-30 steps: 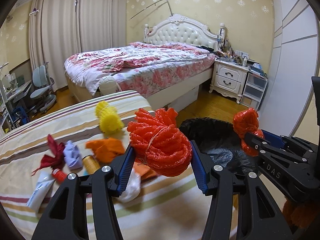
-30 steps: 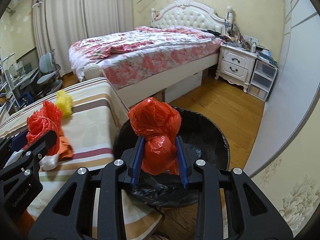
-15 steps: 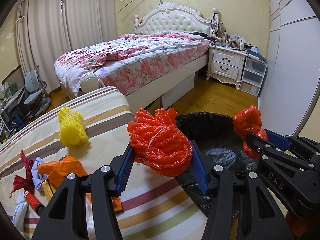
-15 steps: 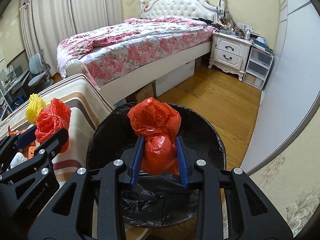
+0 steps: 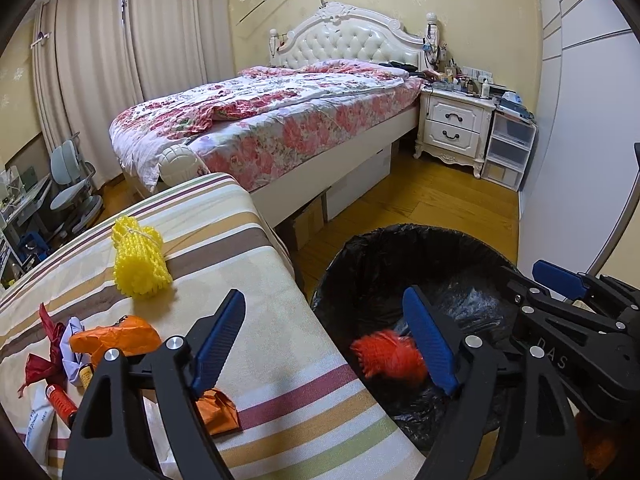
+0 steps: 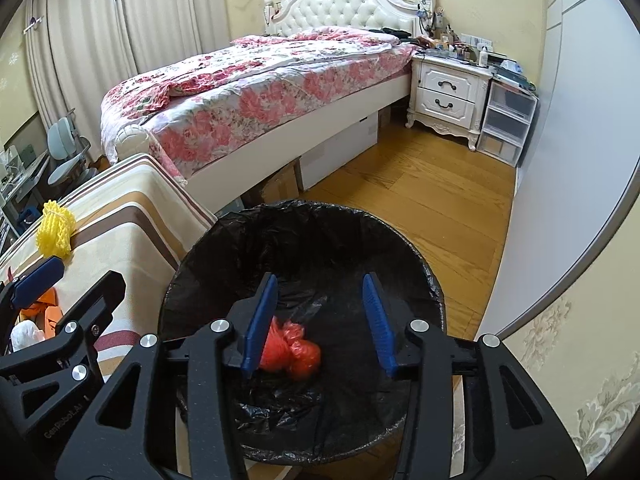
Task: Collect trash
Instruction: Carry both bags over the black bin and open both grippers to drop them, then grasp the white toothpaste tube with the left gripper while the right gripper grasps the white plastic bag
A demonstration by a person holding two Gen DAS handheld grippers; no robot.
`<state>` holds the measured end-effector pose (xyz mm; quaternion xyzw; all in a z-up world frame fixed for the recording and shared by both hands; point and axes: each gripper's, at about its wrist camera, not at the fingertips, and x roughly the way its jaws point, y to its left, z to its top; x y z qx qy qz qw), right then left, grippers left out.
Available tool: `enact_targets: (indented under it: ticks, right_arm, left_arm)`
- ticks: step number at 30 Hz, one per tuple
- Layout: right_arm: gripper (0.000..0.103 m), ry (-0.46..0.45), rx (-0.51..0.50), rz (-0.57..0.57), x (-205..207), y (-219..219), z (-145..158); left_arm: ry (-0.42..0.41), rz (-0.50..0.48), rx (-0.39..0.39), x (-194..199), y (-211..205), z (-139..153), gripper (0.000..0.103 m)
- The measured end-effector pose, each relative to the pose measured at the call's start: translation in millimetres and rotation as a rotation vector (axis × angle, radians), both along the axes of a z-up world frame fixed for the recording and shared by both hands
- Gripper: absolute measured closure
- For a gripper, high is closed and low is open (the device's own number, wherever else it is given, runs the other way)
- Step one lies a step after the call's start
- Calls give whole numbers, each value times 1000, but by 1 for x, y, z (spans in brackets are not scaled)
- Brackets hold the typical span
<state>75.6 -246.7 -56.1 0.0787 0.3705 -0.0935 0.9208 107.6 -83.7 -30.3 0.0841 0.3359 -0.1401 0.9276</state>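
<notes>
My left hand-held gripper [image 5: 324, 336] is spread wide with nothing between its blue pads, hanging over the near edge of the table [image 5: 280, 360] and the rim of the bin. My right hand-held gripper [image 6: 320, 320] is also wide and empty, poised directly above the mouth of the black-lined trash bin [image 6: 400, 256].

Down inside the liner I see the red net bundle [image 5: 386, 358] from the left camera, slightly blurred, and the red plastic bag [image 6: 292, 350] from the right camera. Both sit within the bin's walls, so I judge these two pieces as delivered.

On the striped table, more trash waits: a yellow net bundle [image 5: 138, 262] toward the far edge, an orange crumpled wrapper [image 5: 114, 338] just beside my left pad, a dark red scrap [image 5: 46, 356] with a pale lilac piece [image 5: 72, 344] against it, a small red tube [image 5: 60, 402], and a white packet [image 5: 38, 424] at the frame's edge.

The risks, as I judge them:
- My two tools are near each other over the bin; swinging left toward the table could knock them together.
- The liner is loose and crinkled; a pad dipping low could snag it and drag it off the rim.
- The remaining pieces lie touching in a cluster, so a careless close could pinch two at once or nudge the tube off the table.
</notes>
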Motion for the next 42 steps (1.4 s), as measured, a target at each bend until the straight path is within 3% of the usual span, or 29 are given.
enact_targets:
  ticks: [8,18,42]
  right_arm:
    - [51,-12,11,-10,-11,5,8]
    - [46,-24,20,50,-26,43,18]
    - [45,-21,-8,348,-50,177,28]
  left_arm:
    - [7,27,-15,-10,17,8,24]
    - [19,86,-22,-28,60,18,24]
    - [26,368,-6,-83,211,19,24]
